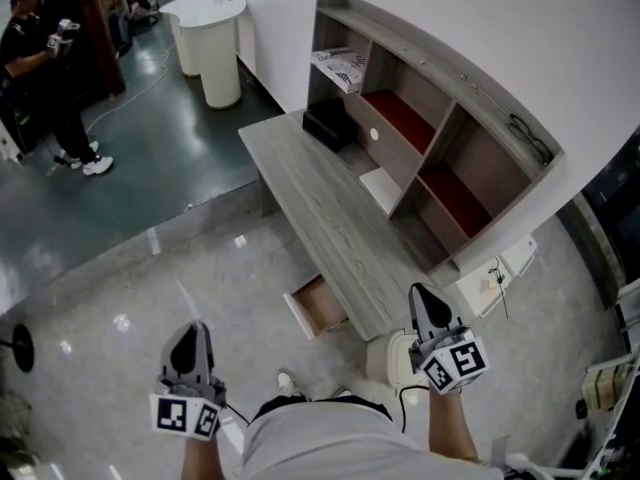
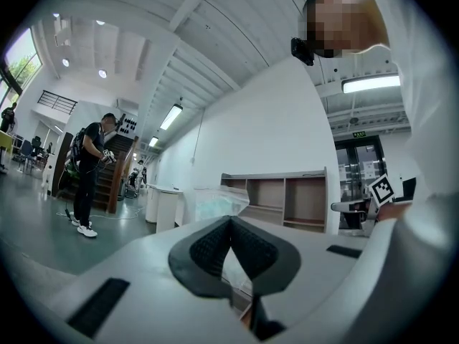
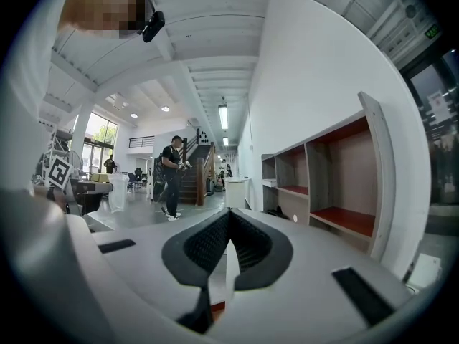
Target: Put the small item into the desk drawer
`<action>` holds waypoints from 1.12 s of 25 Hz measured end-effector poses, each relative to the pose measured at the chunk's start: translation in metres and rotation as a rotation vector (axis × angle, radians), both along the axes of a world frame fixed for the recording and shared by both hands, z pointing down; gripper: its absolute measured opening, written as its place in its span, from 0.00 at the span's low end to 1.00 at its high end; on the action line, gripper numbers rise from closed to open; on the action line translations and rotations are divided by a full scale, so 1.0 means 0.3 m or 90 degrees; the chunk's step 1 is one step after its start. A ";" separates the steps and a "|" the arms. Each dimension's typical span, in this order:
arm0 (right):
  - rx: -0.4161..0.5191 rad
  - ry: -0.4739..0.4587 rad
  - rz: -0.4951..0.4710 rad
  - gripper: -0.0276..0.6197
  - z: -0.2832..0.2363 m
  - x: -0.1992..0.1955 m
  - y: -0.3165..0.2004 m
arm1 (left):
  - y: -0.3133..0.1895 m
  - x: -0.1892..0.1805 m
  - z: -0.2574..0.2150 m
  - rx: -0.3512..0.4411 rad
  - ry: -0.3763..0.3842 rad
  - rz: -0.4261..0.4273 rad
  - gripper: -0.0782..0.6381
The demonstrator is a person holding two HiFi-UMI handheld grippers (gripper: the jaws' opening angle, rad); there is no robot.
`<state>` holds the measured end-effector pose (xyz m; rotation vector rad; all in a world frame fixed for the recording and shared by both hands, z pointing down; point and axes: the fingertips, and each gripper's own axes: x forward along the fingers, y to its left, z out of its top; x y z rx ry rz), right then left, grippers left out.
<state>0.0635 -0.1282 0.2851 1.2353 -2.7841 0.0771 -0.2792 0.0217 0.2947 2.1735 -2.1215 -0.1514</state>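
Note:
A crumpled clear plastic packet (image 2: 211, 201) sticks up past the tips of my left gripper (image 2: 230, 219), which is shut on it. In the head view that gripper (image 1: 194, 325) hovers over the floor, left of the desk drawer (image 1: 318, 306). The drawer is pulled open under the grey desk (image 1: 310, 188), and what I see of its inside is bare. My right gripper (image 1: 418, 290) hangs at the desk's near end, to the right of the drawer. Its jaws (image 3: 229, 210) meet at the tips with nothing between them.
A shelf unit (image 1: 440, 118) with red-lined compartments stands along the desk's back. A black box (image 1: 328, 123) and a white sheet (image 1: 380, 188) lie on the desk. A white round stool (image 1: 395, 358) sits below my right gripper. White bins (image 1: 215, 48) and a person (image 1: 50, 78) are far off.

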 end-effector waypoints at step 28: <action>-0.001 0.012 0.015 0.08 0.047 -0.117 -0.050 | -0.099 -0.027 0.049 -0.018 0.009 0.056 0.13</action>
